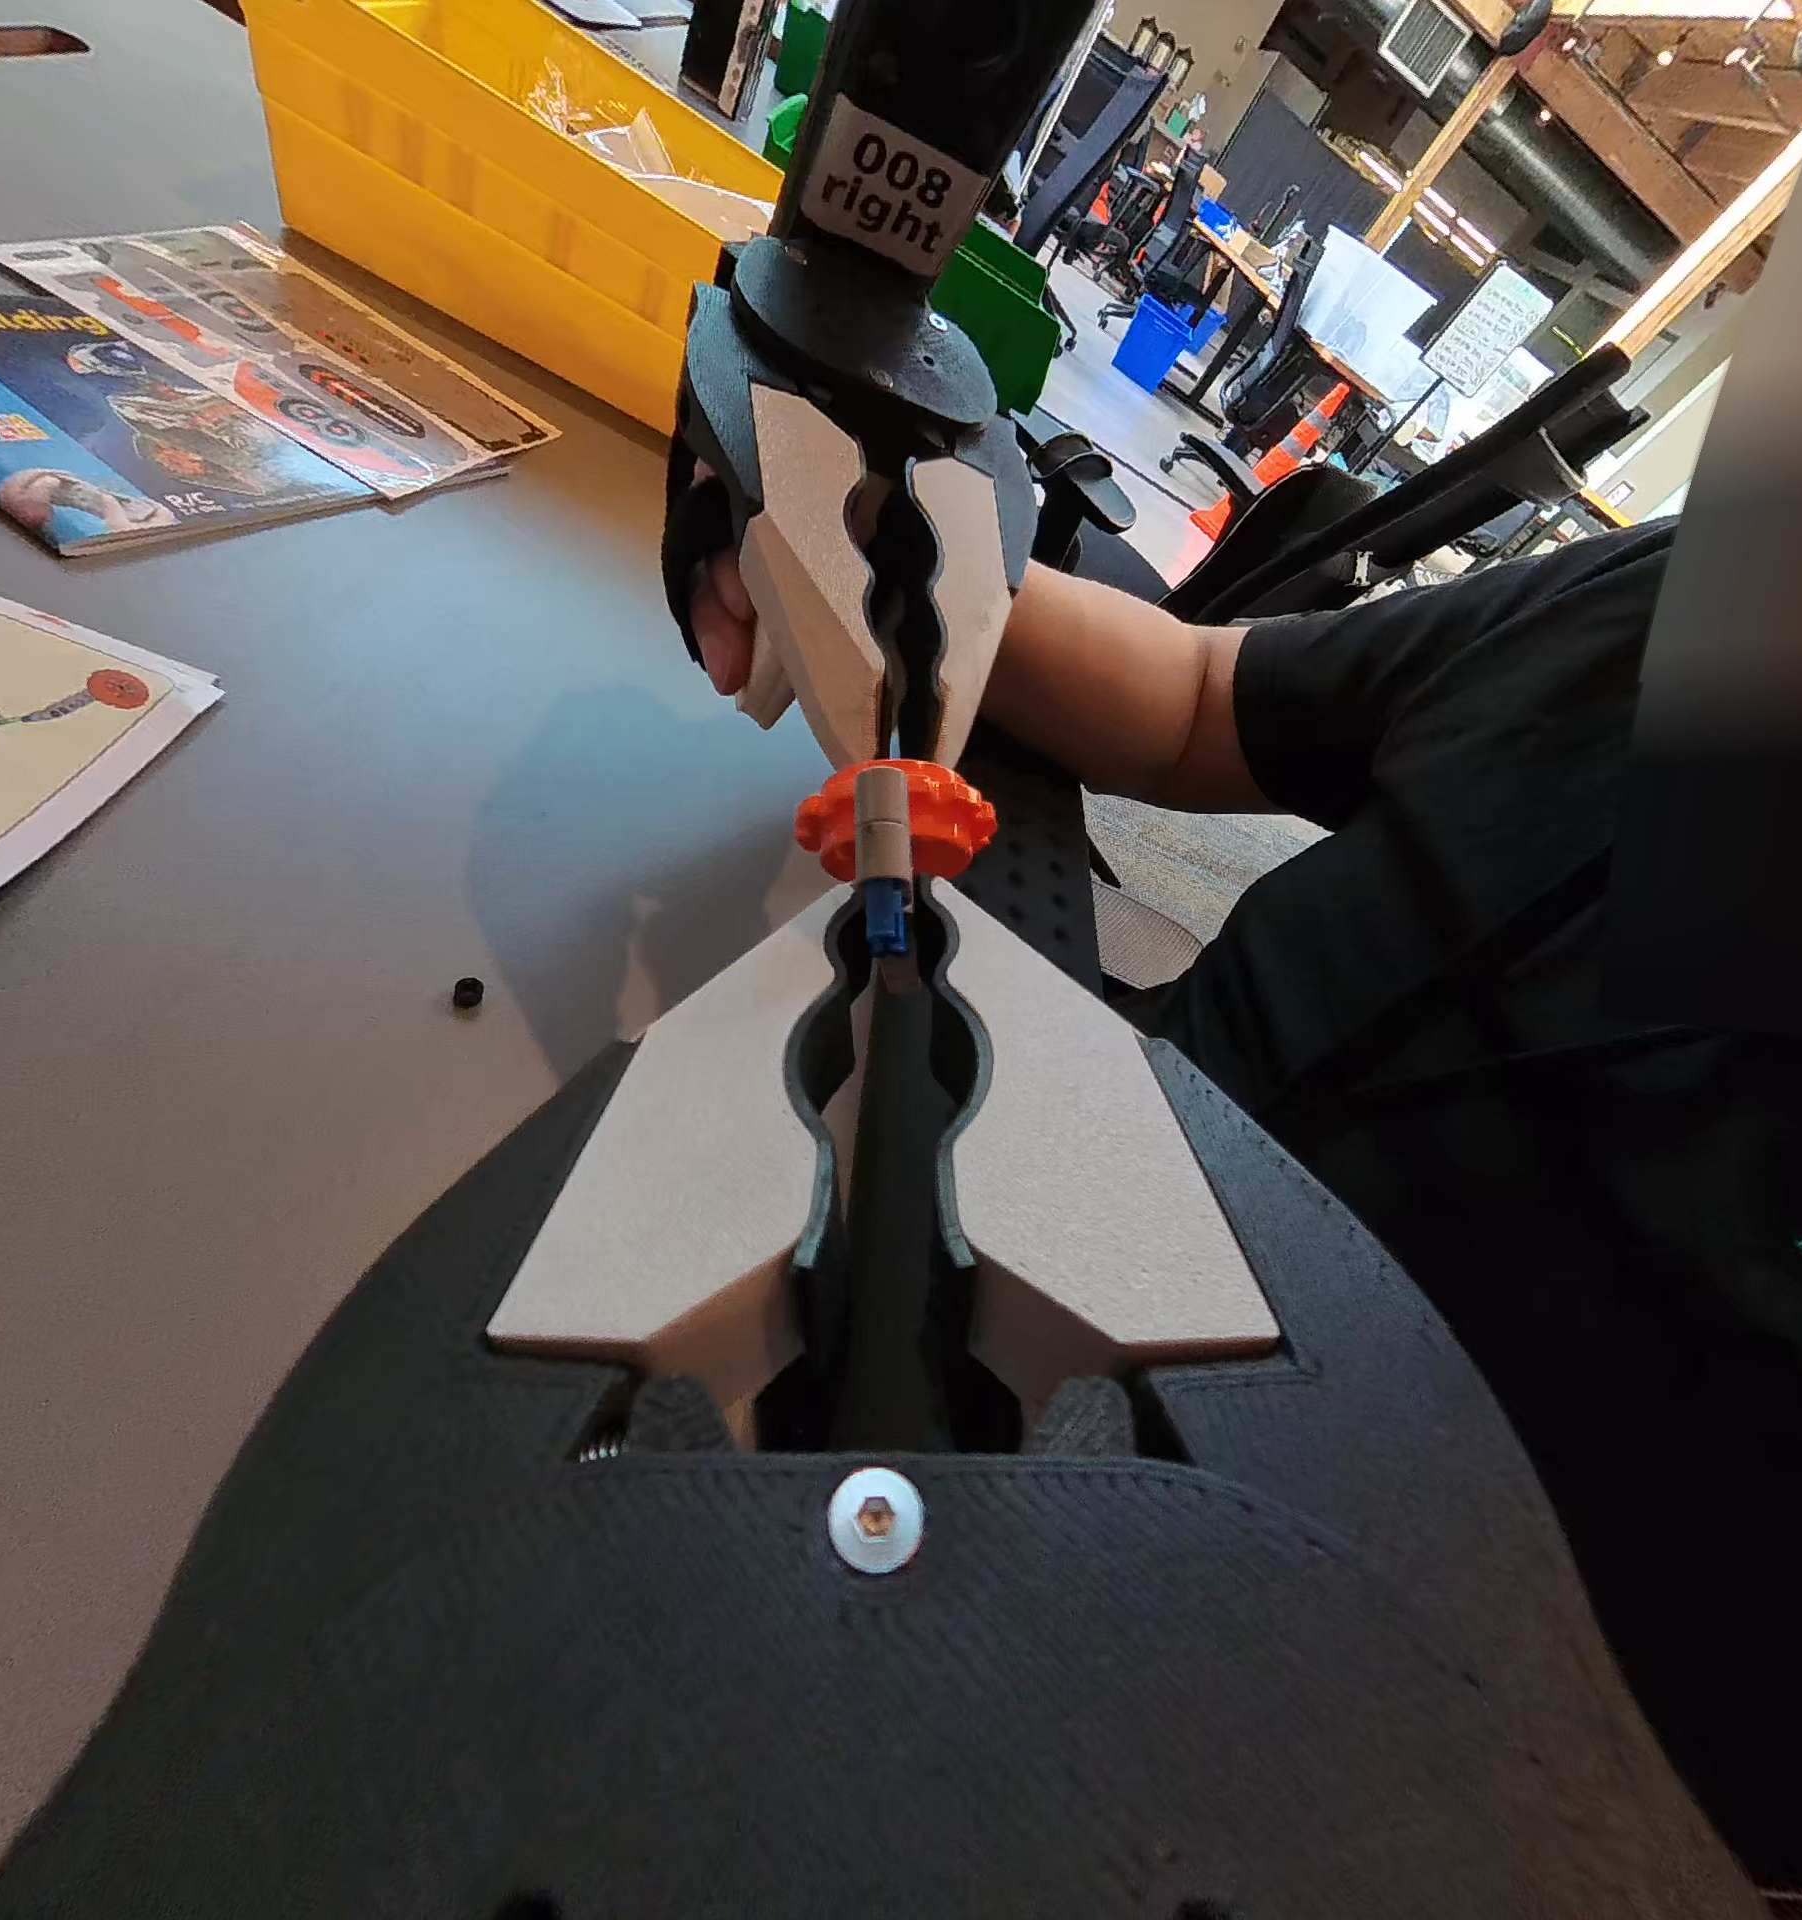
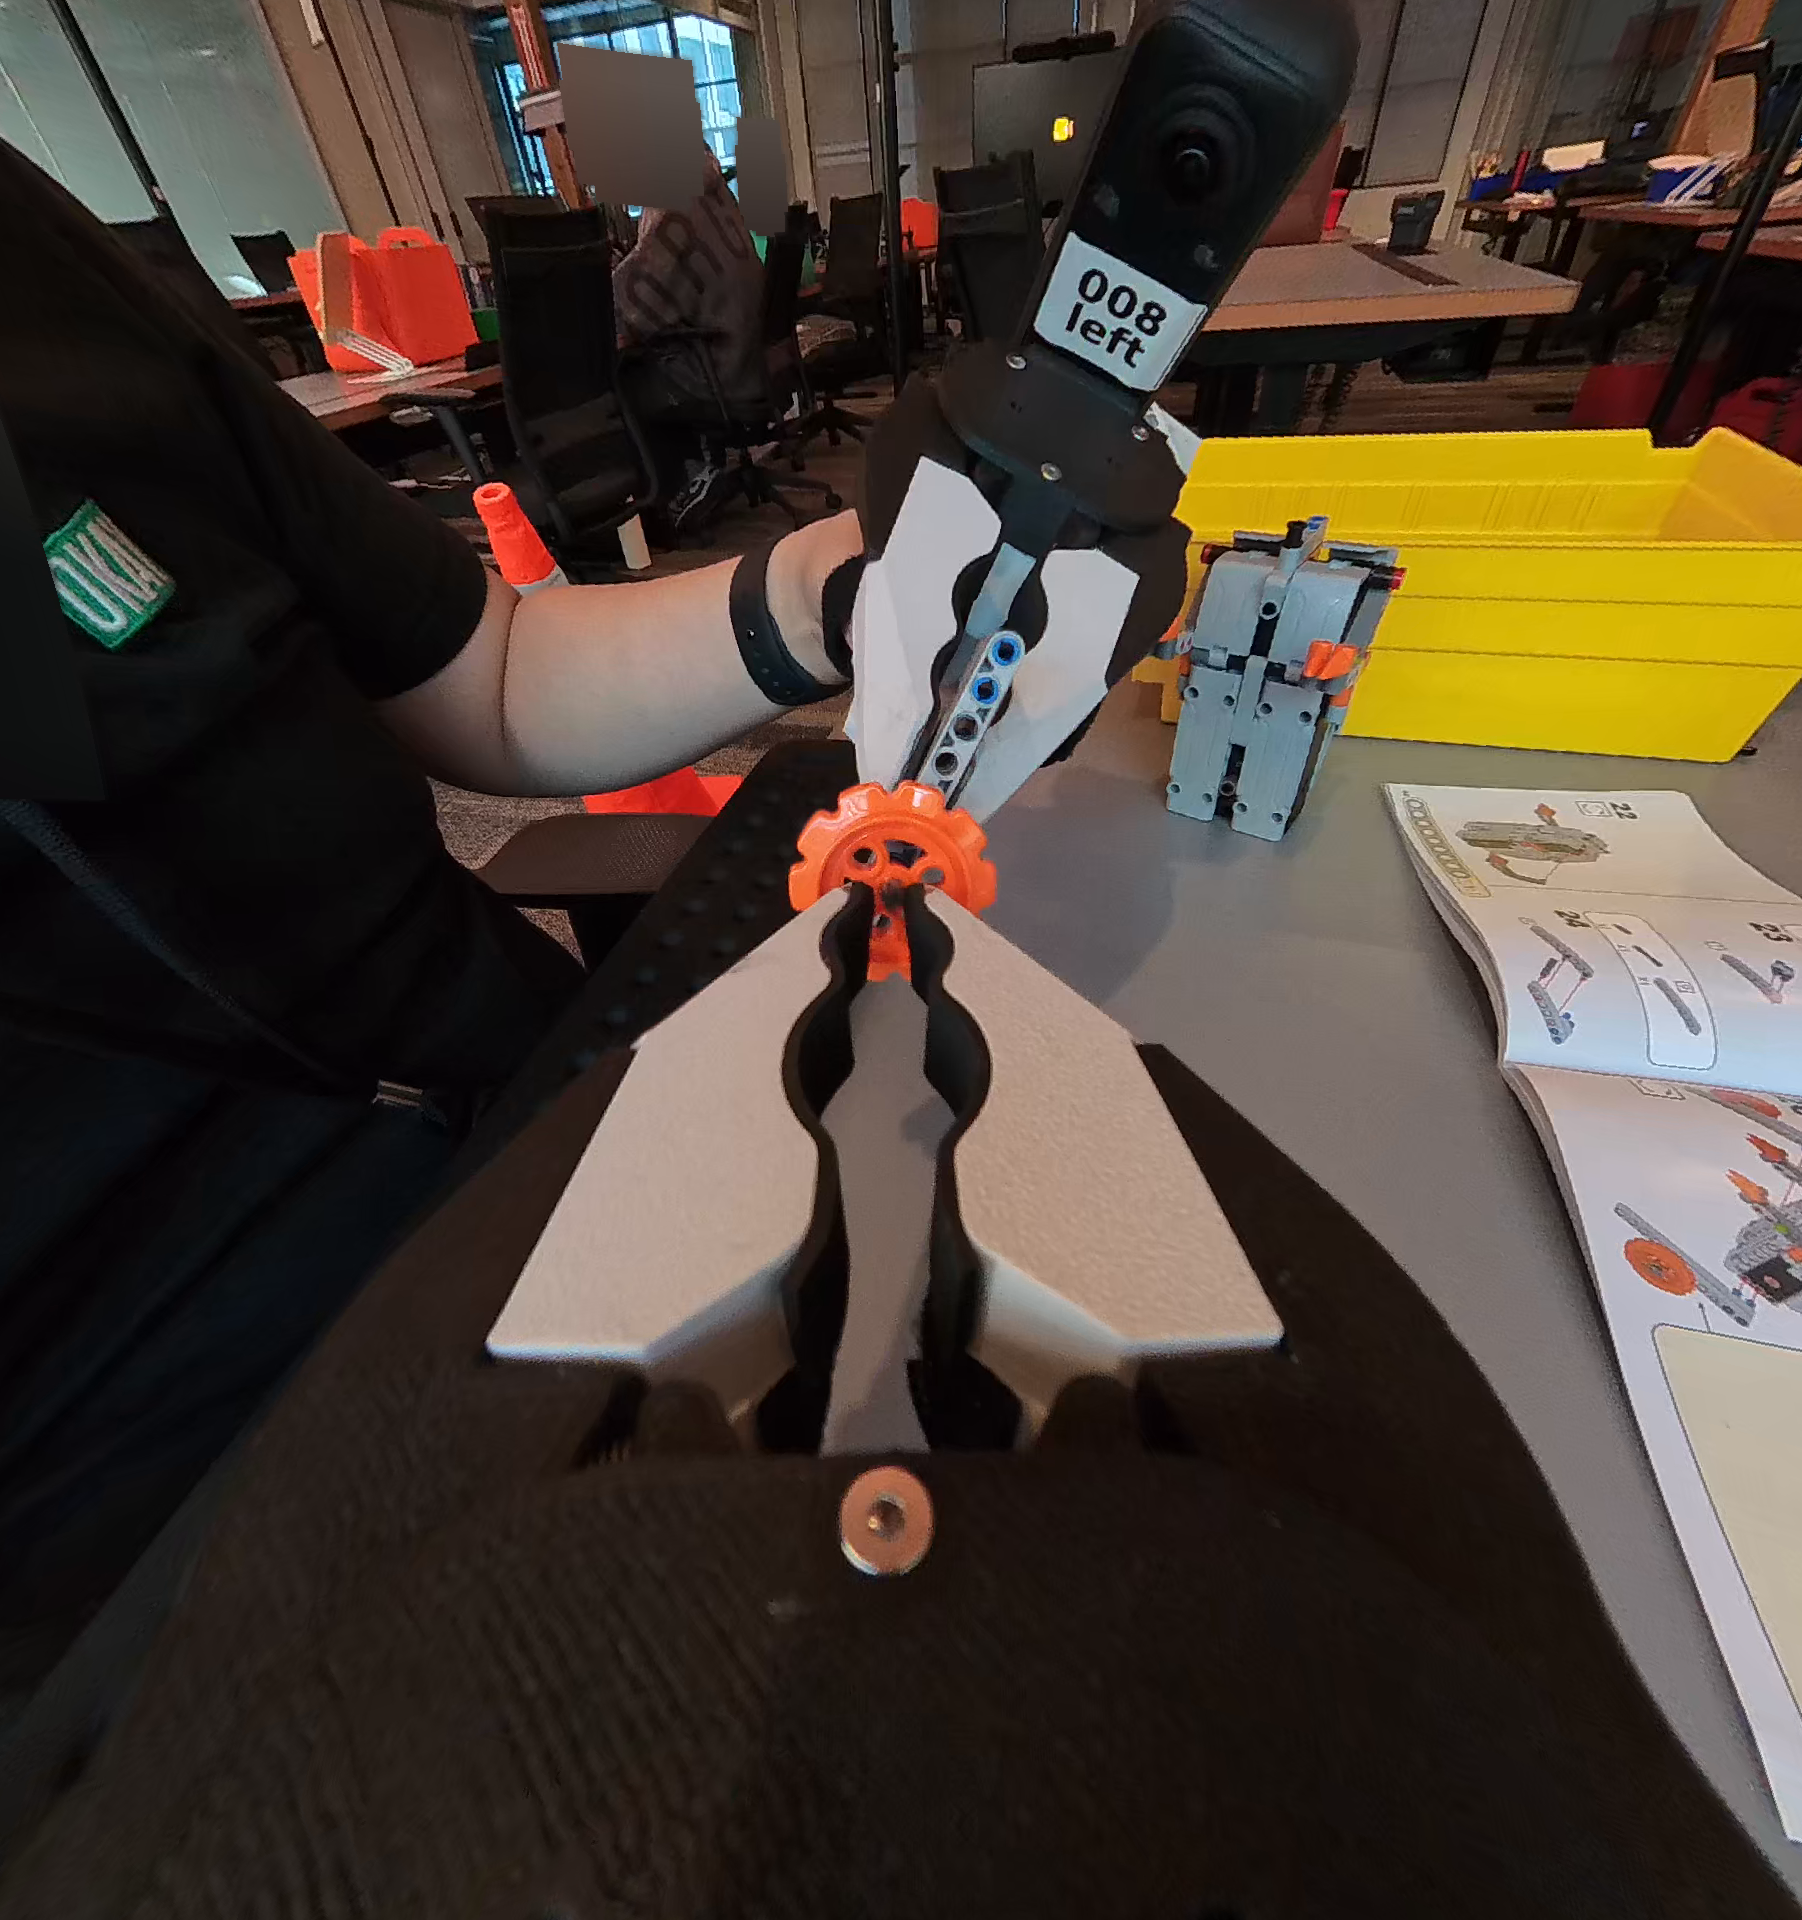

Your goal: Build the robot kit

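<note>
Right hand-held gripper (image 2: 884,914) pinches orange gear (image 2: 892,857); left hand-held gripper (image 1: 886,909) clamps grey beam (image 2: 964,717).

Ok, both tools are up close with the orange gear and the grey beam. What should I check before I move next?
1. Left tool grips the grey beam: ok, shut on it.
2. Right tool grips the orange gear: ok, shut on it.
3. Gear meets the beam's end: ok, touching.
4. Gear seated on the beam: cannot tell, the joint is hidden.
5. Blue pins in the beam: ok, two show in its far holes.
6. Grey model apart from both tools: ok, upright by the yellow bin.
</note>
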Demonstrator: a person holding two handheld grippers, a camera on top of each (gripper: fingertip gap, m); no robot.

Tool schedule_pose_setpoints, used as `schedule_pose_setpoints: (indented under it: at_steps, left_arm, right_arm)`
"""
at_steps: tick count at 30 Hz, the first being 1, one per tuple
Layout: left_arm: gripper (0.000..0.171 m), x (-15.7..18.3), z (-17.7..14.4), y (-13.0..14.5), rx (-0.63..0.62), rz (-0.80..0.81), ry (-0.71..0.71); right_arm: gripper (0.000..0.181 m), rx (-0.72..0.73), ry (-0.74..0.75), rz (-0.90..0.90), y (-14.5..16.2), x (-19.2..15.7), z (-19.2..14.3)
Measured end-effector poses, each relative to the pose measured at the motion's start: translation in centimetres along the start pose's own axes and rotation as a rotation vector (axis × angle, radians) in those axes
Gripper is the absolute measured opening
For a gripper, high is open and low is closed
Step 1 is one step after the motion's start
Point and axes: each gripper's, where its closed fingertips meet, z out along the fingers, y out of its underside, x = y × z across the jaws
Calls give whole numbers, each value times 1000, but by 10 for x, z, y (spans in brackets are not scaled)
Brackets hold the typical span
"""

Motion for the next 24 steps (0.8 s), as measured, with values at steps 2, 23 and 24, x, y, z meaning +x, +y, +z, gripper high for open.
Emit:
schedule_pose_setpoints:
  at_steps: [2, 23, 24]
  left_arm:
    - [6, 0, 0, 1, -8, -4, 1]
    - [97, -26, -8, -46, 378, 194, -352]
    - [97, -24, -15, -47, 381, 235, -390]
  right_arm:
    - [4, -2, 3, -5, 1, 0, 2]
    - [2, 172, 57, -31, -25, 8, -13]
    - [2, 178, 56, -33, -25, 8, -14]
